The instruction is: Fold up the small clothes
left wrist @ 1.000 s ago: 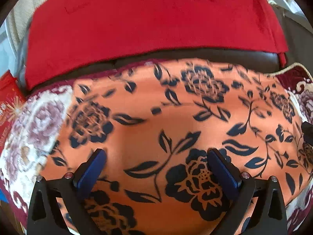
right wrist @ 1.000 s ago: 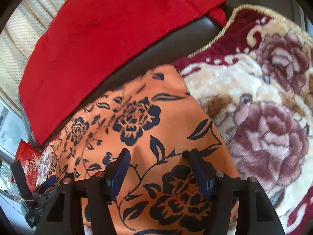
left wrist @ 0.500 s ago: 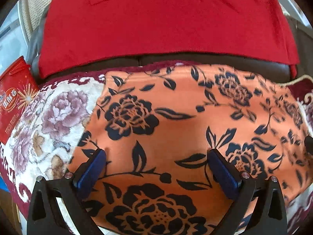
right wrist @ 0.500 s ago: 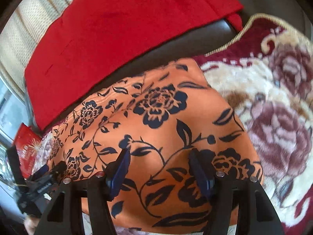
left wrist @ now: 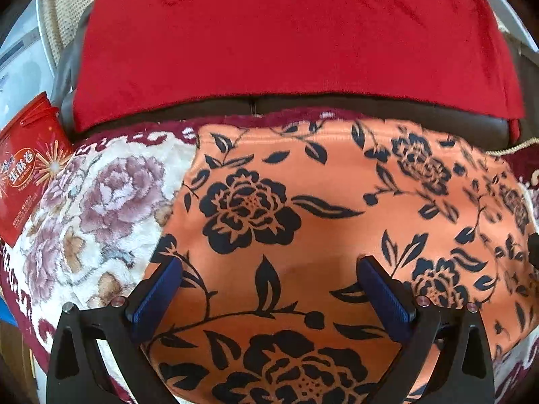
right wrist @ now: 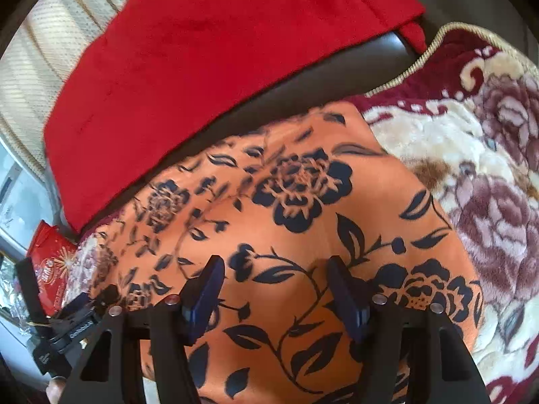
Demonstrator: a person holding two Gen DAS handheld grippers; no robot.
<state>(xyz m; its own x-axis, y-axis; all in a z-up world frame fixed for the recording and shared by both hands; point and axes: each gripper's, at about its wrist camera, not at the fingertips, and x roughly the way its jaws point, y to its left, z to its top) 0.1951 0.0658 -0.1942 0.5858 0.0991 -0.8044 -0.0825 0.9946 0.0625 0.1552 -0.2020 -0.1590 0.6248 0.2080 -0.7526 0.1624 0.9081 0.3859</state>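
Note:
An orange garment with a black flower print [left wrist: 323,229] lies spread flat on a plush floral blanket [left wrist: 94,208]. It also shows in the right wrist view [right wrist: 303,222]. My left gripper [left wrist: 269,289] is open and empty, hovering over the garment's near left part. My right gripper [right wrist: 274,286] is open and empty over the garment's near right part. The left gripper's body [right wrist: 67,330] shows at the lower left of the right wrist view.
A red cloth [left wrist: 286,40] hangs over the dark sofa back [left wrist: 370,111] behind the garment. A red snack box [left wrist: 23,175] stands at the blanket's left edge. The blanket [right wrist: 478,175] extends to the right of the garment. Pale curtains [right wrist: 43,47] hang behind.
Both grippers have pulled back and away from the garment, so more of it and the blanket shows. The left view has shifted left; the garment's left edge is now visible.

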